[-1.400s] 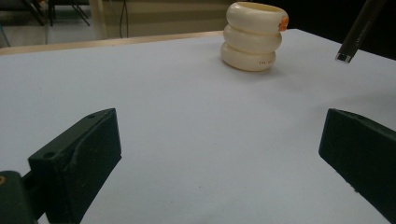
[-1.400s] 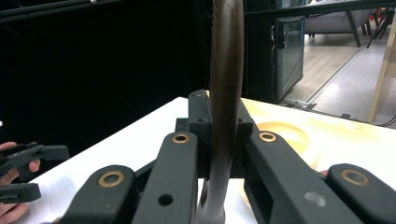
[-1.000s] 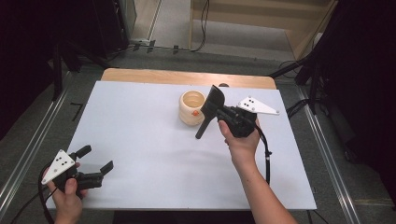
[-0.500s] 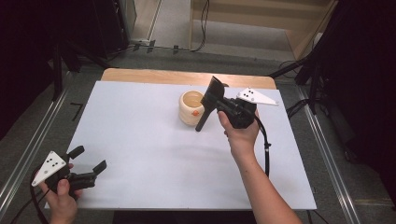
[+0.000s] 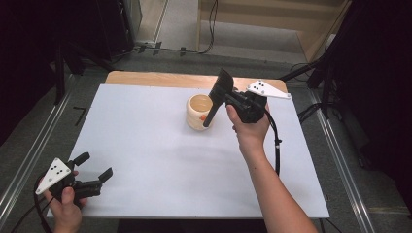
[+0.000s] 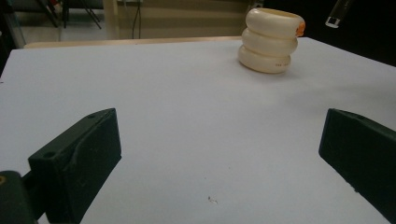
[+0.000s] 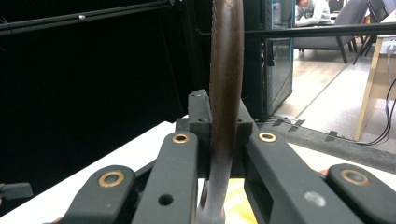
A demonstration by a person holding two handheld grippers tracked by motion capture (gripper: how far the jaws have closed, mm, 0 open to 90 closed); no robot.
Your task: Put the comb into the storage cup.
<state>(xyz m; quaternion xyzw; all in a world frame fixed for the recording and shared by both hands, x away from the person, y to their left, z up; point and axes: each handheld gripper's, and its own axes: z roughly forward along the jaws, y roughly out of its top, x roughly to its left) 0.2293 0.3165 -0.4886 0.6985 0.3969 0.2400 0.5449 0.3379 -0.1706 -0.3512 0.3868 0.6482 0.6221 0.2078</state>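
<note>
A cream ribbed cup (image 5: 198, 112) with an orange spot stands upright at the far middle of the white table top (image 5: 155, 155); the left gripper view has the cup (image 6: 271, 42) far ahead. My right gripper (image 5: 225, 100) is shut on a dark flat utensil (image 5: 219, 90), held tilted in the air just right of the cup. Its broad end points up and its thin end hangs by the cup's right side. In the right gripper view the utensil (image 7: 226, 56) stands edge-on between the jaws of that gripper (image 7: 219, 130). My left gripper (image 5: 94, 167) rests open at the near left, as does its own view (image 6: 219, 154).
A wooden strip (image 5: 160, 78) runs along the table's far edge. Metal rails (image 5: 340, 160) flank both sides, and dark stands and cables sit on the floor beyond. The utensil's thin end (image 6: 338, 11) hangs in the air right of the cup.
My right hand has lifted the utensil and carried it a little up and to the right, so its thin end now hangs higher beside the cup. The left hand has hardly moved.
</note>
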